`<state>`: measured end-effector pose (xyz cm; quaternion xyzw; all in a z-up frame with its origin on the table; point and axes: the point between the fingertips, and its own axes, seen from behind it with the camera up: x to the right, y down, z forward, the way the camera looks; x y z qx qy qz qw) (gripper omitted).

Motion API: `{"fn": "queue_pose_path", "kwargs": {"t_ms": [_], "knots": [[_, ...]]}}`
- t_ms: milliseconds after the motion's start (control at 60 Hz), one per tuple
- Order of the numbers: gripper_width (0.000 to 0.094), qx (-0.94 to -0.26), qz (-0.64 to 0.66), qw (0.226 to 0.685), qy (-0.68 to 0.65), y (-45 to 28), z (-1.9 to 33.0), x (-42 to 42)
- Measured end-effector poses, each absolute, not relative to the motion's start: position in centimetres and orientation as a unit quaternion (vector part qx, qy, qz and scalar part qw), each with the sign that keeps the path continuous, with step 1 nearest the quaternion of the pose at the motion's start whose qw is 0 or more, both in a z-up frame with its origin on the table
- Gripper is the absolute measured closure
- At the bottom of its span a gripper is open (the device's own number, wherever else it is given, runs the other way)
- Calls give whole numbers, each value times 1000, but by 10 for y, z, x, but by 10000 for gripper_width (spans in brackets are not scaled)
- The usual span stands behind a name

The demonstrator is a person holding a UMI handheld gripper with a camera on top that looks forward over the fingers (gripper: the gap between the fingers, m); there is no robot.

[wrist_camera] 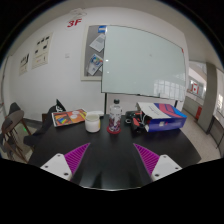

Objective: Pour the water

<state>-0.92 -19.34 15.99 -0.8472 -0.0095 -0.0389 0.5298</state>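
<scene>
Tongs [111, 160] spread wide and empty over the dark bench [110, 170], the bottle [116, 122] standing well beyond them beside the white cup [93, 122], nothing gripped yet, so reaching, grabbing and pouring all look left to do.

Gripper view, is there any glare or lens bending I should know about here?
In the gripper view, the whiteboard edges bow outward, typical wide-angle distortion; the dark table carries a soft pale sheen ahead of the open hand-held gripper; the white cup and bottle look small and lack fine detail.
</scene>
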Motion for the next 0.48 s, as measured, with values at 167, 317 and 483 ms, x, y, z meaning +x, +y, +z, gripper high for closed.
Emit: {"fn": "queue_pose_path", "kwargs": {"t_ms": [167,317,483], "knots": [[91,-845,-53,531,-15,-238,171,-16],[92,-846,-51,531,-8,-256,175,-19],[91,-843,-63,534,-13,-260,180,-18]]}}
